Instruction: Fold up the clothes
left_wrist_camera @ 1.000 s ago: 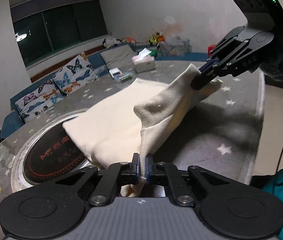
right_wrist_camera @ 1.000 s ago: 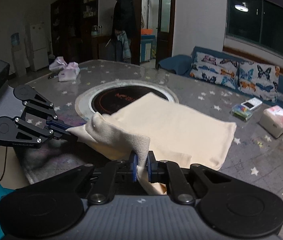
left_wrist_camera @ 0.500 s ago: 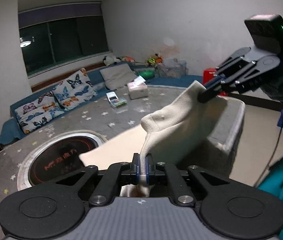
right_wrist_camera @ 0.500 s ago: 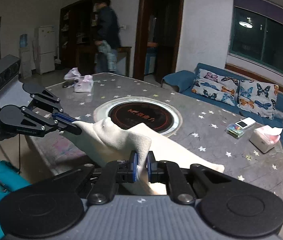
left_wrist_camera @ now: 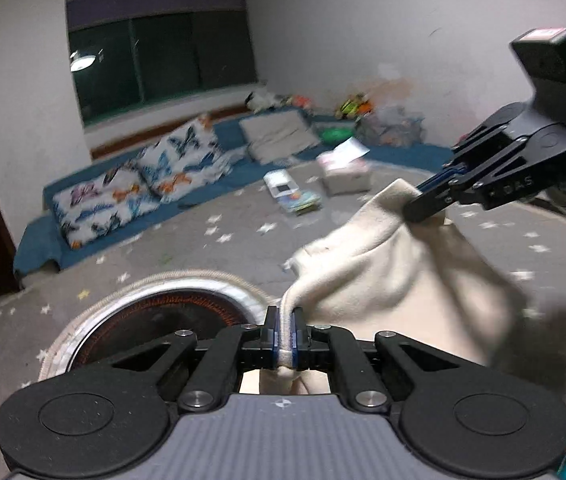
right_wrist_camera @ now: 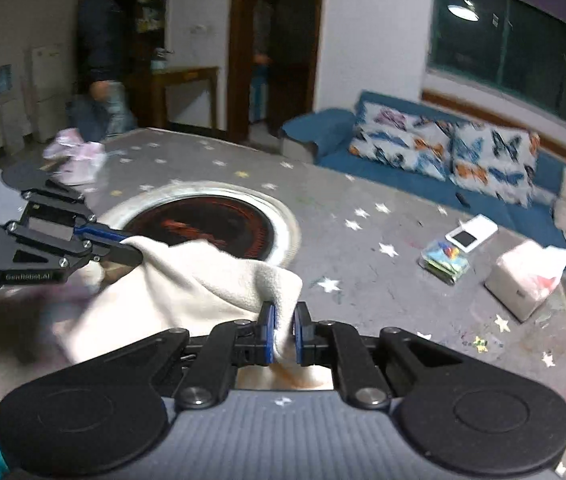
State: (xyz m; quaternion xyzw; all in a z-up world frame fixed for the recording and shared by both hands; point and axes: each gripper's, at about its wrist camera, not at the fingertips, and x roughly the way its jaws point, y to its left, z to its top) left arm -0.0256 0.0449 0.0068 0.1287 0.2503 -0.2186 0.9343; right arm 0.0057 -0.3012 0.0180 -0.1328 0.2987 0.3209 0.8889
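Observation:
A cream fleece garment hangs in the air between my two grippers, above the near edge of the grey star-patterned table. My left gripper is shut on one corner of it. My right gripper is shut on the other corner of the garment. The right gripper also shows in the left wrist view, up and to the right. The left gripper shows in the right wrist view at the left. The lower part of the garment droops out of sight below both grippers.
A round black and red cooktop is set in the table's middle. A tissue box, a white device and a coloured packet lie at the far side. A blue sofa with butterfly cushions runs behind. A person stands beyond the table.
Both grippers have lifted the garment off the table and pulled it back toward the near edge. It lay spread across the cooktop one second ago and now hangs clear of it.

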